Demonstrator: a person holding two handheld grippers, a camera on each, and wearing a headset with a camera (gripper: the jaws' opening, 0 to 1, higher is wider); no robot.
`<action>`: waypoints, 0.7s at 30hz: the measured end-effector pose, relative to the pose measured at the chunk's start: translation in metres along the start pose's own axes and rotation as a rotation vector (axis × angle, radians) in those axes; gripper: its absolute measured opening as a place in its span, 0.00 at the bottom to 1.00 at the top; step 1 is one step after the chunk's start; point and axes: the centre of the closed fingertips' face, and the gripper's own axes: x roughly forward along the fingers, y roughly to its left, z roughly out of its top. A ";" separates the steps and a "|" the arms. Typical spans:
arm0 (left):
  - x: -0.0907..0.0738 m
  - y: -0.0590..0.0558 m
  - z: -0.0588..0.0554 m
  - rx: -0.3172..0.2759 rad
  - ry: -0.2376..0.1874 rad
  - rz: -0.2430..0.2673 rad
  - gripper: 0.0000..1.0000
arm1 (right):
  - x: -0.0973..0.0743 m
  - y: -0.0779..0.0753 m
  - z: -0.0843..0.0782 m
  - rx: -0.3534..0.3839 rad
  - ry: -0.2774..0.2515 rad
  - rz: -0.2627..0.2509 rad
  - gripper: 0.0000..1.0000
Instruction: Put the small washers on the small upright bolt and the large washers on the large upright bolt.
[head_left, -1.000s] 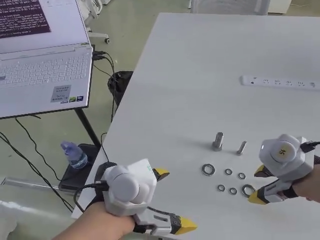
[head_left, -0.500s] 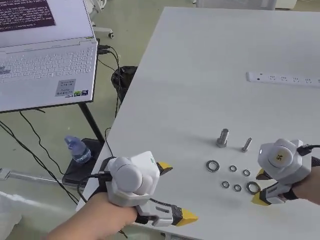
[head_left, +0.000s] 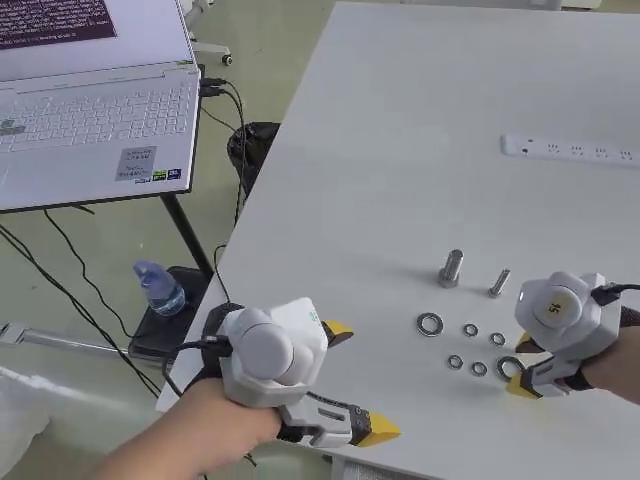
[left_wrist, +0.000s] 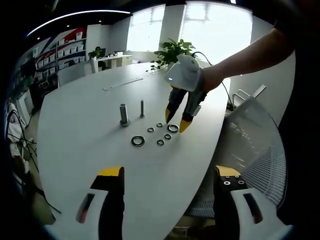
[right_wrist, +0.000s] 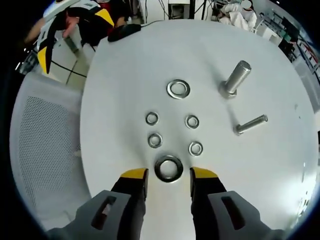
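Near table (head_left: 400, 150) edge, right gripper (left_wrist: 175, 124) jaws flanking large washer (right_wrist: 160, 169) (untouched)

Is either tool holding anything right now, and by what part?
Nothing is held. The right tool straddles a large washer, jaws open; left tool empty.

toward the near right of the surface (head_left: 400, 150), the large bolt (head_left: 451, 269) sits left of the small bolt (head_left: 499, 283). nearer the near edge lie one large washer (head_left: 421, 324), four small washers (head_left: 470, 330) to its right, then a second large washer (right_wrist: 157, 169) between the jaws of the right tongs (right_wrist: 168, 176). a power strip (head_left: 570, 151) lies behind, toward the right edge.
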 end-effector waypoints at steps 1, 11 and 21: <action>-0.001 0.001 0.000 0.001 -0.004 0.002 0.72 | 0.000 -0.001 0.000 0.001 0.000 -0.002 0.35; -0.003 0.003 0.000 0.002 -0.001 0.007 0.70 | -0.001 -0.002 -0.002 -0.027 0.011 -0.030 0.32; 0.001 -0.006 0.004 -0.001 -0.021 -0.029 0.70 | 0.000 0.003 0.000 -0.061 0.026 -0.025 0.28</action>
